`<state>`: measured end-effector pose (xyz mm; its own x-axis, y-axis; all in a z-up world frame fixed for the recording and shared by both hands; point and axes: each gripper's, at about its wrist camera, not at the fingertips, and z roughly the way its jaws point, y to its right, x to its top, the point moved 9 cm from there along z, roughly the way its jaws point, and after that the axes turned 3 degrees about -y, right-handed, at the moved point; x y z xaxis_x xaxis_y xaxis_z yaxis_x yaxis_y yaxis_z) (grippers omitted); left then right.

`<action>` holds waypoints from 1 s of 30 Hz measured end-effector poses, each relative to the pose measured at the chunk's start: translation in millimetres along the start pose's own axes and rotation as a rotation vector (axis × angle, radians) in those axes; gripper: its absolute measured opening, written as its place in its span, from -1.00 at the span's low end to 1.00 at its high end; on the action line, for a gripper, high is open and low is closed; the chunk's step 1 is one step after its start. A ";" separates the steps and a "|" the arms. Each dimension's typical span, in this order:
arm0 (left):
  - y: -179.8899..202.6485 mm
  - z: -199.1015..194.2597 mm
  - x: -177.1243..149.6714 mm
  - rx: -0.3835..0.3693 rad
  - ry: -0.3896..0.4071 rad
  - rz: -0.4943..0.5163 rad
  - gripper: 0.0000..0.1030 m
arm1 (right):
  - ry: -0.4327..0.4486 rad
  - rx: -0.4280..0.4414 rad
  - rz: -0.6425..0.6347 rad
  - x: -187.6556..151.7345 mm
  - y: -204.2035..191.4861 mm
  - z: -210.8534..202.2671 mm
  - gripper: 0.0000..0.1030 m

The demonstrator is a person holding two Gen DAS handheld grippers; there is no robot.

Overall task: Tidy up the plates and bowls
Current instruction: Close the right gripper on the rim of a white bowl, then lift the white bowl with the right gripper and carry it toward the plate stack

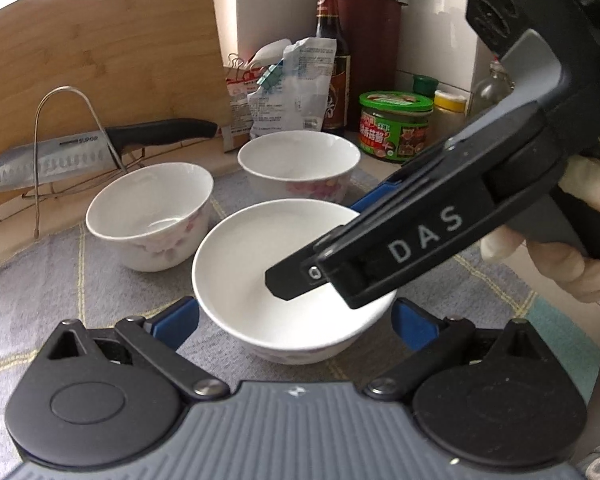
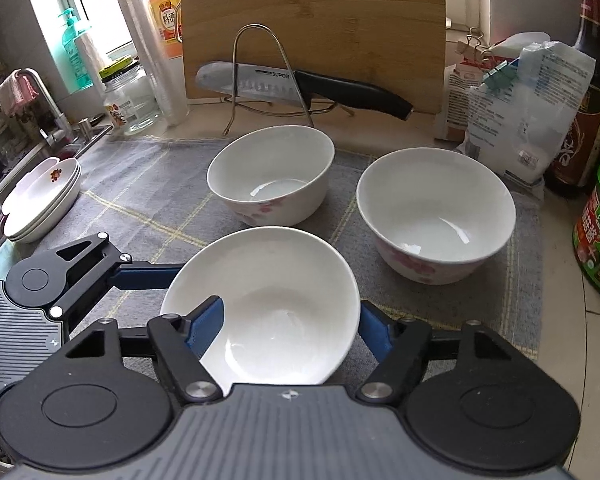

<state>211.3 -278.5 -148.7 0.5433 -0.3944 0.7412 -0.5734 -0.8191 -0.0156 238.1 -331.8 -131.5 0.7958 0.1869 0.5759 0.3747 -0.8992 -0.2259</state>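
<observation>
Three white bowls with pink flowers stand on a grey checked cloth [image 2: 148,184]. The near bowl [image 1: 260,264] [image 2: 276,300] sits between both grippers. My left gripper [image 1: 296,324] is open, with a blue pad on each side of this bowl and a small gap to its wall. My right gripper [image 2: 290,328] [image 1: 312,290] comes in from the right. Its left pad [image 2: 206,326] hangs inside the bowl and its right pad [image 2: 374,332] lies by the outer wall, so the jaws straddle the rim without pinching it. The other bowls [image 2: 272,176] [image 2: 436,216] stand behind.
A stack of white plates [image 2: 40,200] rests by the sink at the left. Behind the bowls a knife [image 2: 300,84] lies on a wire rack before a wooden cutting board [image 2: 312,12]. Bags [image 2: 528,108], a sauce bottle [image 1: 332,60] and a green-lidded jar [image 1: 394,128] crowd the right. A hand [image 1: 560,268] holds the right gripper.
</observation>
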 end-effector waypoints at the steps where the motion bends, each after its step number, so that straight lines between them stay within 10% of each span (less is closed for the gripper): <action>1: 0.5 0.0 0.6 -0.002 0.002 0.001 0.95 | 0.000 0.002 -0.002 0.8 0.1 0.1 0.48; 30: 0.2 -0.2 0.0 -0.012 0.036 0.061 0.84 | -0.089 0.096 0.075 8.2 3.9 1.8 0.49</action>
<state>211.1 -278.5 -148.6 0.4850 -0.4282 0.7625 -0.6125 -0.7887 -0.0533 246.9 -333.0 -129.1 0.8605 0.1591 0.4839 0.3532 -0.8708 -0.3419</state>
